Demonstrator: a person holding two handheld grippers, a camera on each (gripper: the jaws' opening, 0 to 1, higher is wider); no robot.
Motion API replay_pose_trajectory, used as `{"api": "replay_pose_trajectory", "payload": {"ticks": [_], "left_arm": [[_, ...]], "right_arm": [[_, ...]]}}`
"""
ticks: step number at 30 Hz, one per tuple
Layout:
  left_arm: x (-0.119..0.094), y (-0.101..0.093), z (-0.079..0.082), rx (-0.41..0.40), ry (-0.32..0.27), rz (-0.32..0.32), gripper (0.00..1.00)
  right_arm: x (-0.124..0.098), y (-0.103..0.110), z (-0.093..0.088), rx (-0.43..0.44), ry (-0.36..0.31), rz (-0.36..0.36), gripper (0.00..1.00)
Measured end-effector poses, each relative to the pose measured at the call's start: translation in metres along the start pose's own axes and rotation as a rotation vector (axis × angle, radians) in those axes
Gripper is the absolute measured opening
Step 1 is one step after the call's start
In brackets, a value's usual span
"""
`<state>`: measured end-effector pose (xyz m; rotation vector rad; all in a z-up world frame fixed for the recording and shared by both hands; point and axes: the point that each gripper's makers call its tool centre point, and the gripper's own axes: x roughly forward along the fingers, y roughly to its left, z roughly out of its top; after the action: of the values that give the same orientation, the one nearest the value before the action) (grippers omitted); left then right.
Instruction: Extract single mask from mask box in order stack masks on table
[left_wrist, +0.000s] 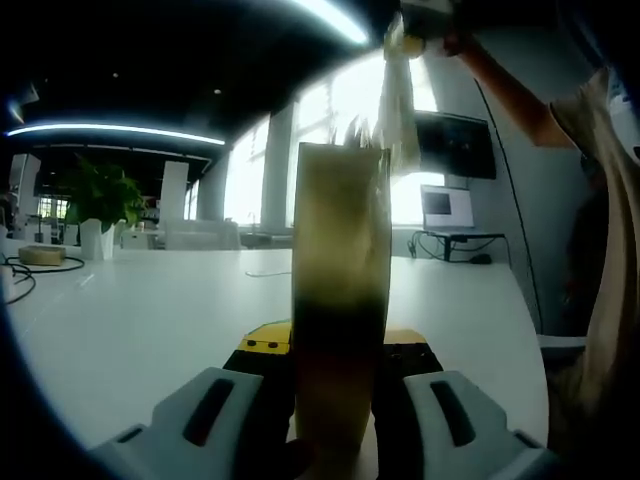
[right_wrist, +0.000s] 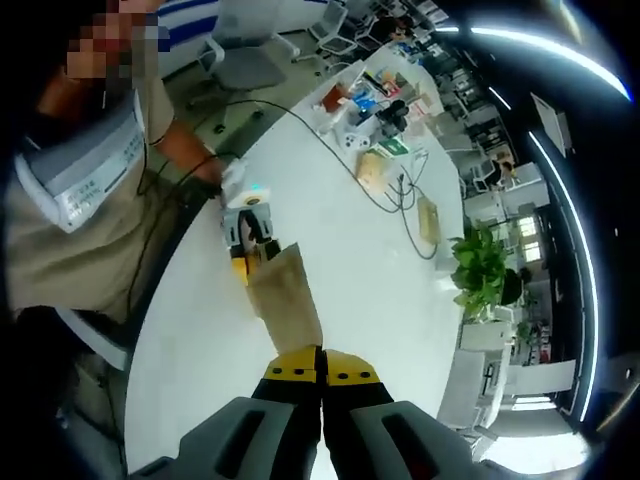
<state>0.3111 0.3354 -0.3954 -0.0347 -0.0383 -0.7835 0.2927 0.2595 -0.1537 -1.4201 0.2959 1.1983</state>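
Note:
A tall brown mask box (left_wrist: 340, 250) stands upright on the white table (left_wrist: 150, 320), and my left gripper (left_wrist: 335, 342) is shut on its lower part. Above the box hangs a white mask (left_wrist: 400, 100), drawn clear of the box's open top and pinched by my right gripper (left_wrist: 425, 18) at the upper edge. In the right gripper view I look down on the same box (right_wrist: 287, 295), with the left gripper (right_wrist: 250, 238) and a hand behind it. My right gripper's (right_wrist: 322, 372) yellow-tipped jaws are pressed together; the mask between them is too thin to make out there.
A person in a beige top (right_wrist: 100, 200) stands at the table's edge. Far down the table are a potted plant (right_wrist: 478, 265), a cable (right_wrist: 330, 140) and several small items (right_wrist: 380, 100). A tape roll (left_wrist: 42, 255) lies far left. Office chairs (right_wrist: 245, 60) stand beyond.

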Motion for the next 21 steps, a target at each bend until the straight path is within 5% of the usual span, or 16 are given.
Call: {"api": "replay_pose_trajectory", "payload": {"ticks": [21], "left_arm": [[0.001, 0.0, -0.001, 0.003, 0.004, 0.003, 0.19]], "right_arm": [[0.024, 0.042, -0.078, 0.14, 0.1, 0.048, 0.0]]}}
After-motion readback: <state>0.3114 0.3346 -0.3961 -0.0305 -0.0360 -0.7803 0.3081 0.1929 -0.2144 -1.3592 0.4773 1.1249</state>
